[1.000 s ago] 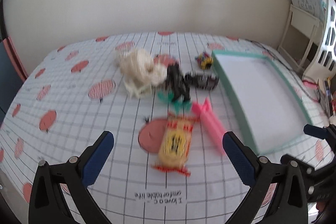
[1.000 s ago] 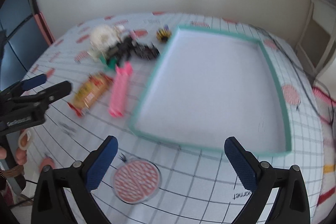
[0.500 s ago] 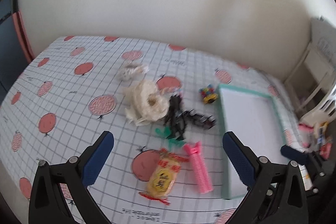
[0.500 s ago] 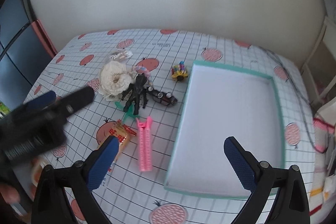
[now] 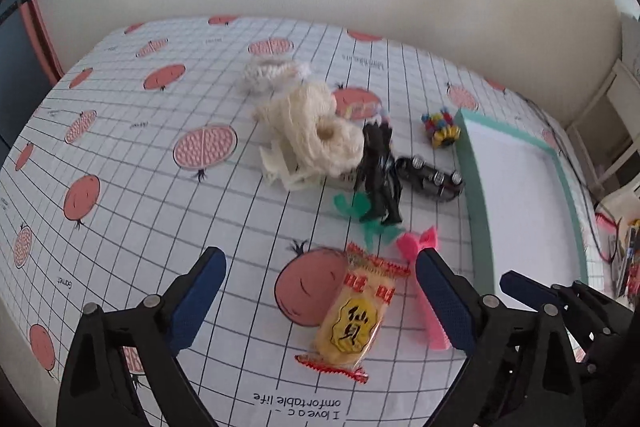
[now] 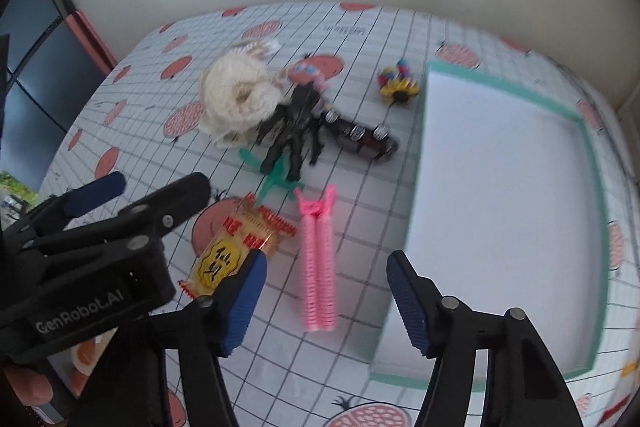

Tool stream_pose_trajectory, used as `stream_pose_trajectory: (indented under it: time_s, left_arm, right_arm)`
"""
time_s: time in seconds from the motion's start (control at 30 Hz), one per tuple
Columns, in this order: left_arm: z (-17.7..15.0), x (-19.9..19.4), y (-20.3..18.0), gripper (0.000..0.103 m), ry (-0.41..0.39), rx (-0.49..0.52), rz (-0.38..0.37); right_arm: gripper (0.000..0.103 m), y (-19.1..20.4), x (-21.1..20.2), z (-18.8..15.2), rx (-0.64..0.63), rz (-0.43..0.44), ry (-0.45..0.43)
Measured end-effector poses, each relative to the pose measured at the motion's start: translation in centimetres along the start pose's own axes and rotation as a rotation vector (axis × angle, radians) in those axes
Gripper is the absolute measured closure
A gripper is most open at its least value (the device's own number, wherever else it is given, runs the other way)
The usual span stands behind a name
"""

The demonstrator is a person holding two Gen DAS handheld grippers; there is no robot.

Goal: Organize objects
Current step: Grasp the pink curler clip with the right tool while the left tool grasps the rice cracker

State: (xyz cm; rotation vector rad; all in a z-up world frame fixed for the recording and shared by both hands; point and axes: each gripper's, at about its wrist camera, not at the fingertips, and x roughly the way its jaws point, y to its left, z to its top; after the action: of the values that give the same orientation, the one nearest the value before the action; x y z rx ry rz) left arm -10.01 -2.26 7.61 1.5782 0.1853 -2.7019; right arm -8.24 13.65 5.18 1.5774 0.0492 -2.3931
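Observation:
A yellow snack packet [image 5: 352,319] [image 6: 228,255] lies on the gridded tablecloth. My left gripper [image 5: 320,299] [image 6: 148,189] hovers over it, jaws wide and closing, pads clear of the packet. Beside it lies a pink ribbed hair clip [image 5: 420,247] [image 6: 318,267]. My right gripper [image 6: 326,301] [image 5: 540,295] straddles the clip, jaws closing, pads not touching it. Behind are a cream yarn ball [image 5: 316,135] [image 6: 236,95], a black figure [image 5: 380,171] [image 6: 294,131], a dark toy car [image 5: 430,177] [image 6: 362,141] and a colourful flower toy [image 5: 440,131] [image 6: 398,85].
A teal-rimmed white tray [image 5: 476,195] [image 6: 416,163] lies to the right of the pile with nothing in it. A green plastic piece [image 5: 360,215] sits under the black figure. White furniture [image 5: 612,115] stands past the table's right edge, and a wall runs behind.
Both grippers have come in over the objects. The snack packet now sits between the left fingers and the pink clip between the right fingers, whose gap has narrowed.

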Motion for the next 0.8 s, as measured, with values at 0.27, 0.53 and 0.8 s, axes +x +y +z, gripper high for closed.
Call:
stream_pose_trajectory:
  time_s: [0.27, 0.53, 0.8]
  left_arm:
    - [-1.5, 1.3, -1.1, 0.025, 0.082, 0.042, 0.005]
    - [-2.0, 2.3, -1.6, 0.038, 0.138, 0.054, 0.016]
    - [-2.2, 2.8, -1.8, 0.044, 0.169, 0.045, 0.001]
  right_arm:
    - [0.058, 1.2, 1.7, -0.5, -0.034, 0.006, 0.052]
    - [0.069, 1.4, 2.6, -0.9, -0.04, -0.033, 0.088]
    - [0.075, 0.8, 2.8, -1.1, -0.031, -0.038, 0.112]
